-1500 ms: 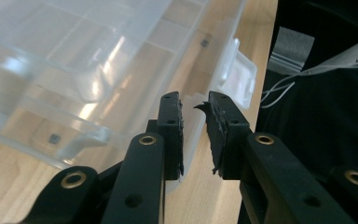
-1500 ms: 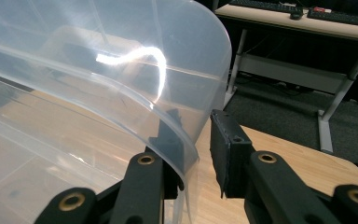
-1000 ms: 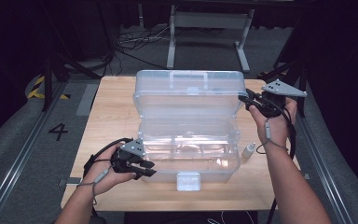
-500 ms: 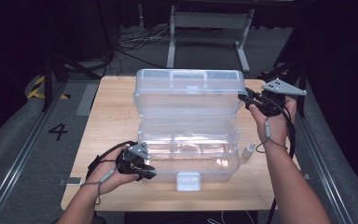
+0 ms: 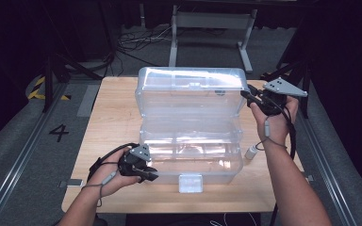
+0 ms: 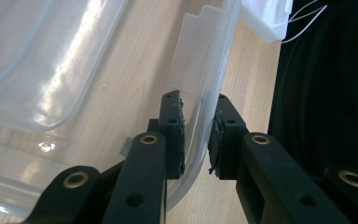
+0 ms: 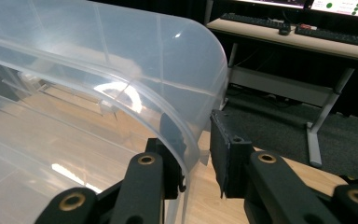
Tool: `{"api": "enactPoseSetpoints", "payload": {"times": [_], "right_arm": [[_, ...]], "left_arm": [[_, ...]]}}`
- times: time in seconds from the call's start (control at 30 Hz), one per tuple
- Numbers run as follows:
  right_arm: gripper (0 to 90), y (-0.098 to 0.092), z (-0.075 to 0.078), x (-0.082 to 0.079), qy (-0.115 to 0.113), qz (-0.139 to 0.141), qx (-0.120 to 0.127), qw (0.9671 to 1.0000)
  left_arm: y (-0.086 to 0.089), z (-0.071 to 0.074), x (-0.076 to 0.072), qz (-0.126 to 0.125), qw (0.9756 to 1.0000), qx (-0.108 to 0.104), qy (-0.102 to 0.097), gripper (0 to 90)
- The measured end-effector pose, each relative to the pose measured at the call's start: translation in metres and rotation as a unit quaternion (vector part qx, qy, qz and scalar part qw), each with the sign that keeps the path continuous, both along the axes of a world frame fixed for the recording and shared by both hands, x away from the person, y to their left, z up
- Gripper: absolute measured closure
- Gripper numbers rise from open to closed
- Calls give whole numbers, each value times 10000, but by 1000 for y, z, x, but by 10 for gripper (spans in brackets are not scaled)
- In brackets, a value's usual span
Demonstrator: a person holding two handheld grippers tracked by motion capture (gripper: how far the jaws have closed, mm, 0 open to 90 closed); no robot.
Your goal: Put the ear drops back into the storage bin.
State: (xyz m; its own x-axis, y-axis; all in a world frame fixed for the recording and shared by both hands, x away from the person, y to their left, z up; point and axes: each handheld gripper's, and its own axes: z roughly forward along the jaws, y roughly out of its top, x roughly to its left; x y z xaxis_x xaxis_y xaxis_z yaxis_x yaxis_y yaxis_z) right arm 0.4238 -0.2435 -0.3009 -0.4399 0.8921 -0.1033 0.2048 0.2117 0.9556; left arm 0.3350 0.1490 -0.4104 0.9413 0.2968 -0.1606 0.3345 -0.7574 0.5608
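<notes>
Left hand (image 5: 108, 175) at near left table edge, holding left gripper (image 5: 147, 173) at the front-left corner of the clear plastic box (image 5: 193, 160). In the left gripper view the jaws straddle the box wall (image 6: 200, 140), one pad inside, one outside, small gaps both sides, so parted and not clamped. White latch tab (image 5: 191, 182) sits at the box front, on the wooden table (image 5: 113, 122). Small white cylinder (image 5: 251, 152) lies just right of the box. Box is mid-table, its lid (image 5: 191, 92) swung up at the back. Right gripper (image 5: 250, 98) sits at the lid's right edge; in the right gripper view the jaws straddle the curved lid rim (image 7: 186, 135), outer pad clear of it, apart. Grey floor and metal stand (image 5: 212, 28) beyond
</notes>
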Motion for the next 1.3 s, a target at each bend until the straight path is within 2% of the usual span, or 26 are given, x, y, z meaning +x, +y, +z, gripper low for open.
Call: {"api": "enactPoseSetpoints", "payload": {"times": [0.1, 0.27, 0.7, 1.07, 1.3], "right_arm": [[754, 2, 0, 3, -107, -66, -15, 9999], [777, 7, 0, 8, -274, -230, -240, 9991], [796, 7, -3, 21, -358, -317, -151, 9987], [795, 3, -8, 31, -382, -181, 8, 9991], [796, 3, -7, 39, -323, -142, 65, 9994]], "left_arm": [[0, 0, 0, 4, 10000, -18, 4, 776], [1, -1, 1, -23, 10000, -54, 19, 776], [1, -2, 2, -45, 9999, -102, 53, 777], [2, -4, 3, -60, 9998, -172, 103, 777], [2, -4, 4, -63, 9997, -192, 114, 777]]}}
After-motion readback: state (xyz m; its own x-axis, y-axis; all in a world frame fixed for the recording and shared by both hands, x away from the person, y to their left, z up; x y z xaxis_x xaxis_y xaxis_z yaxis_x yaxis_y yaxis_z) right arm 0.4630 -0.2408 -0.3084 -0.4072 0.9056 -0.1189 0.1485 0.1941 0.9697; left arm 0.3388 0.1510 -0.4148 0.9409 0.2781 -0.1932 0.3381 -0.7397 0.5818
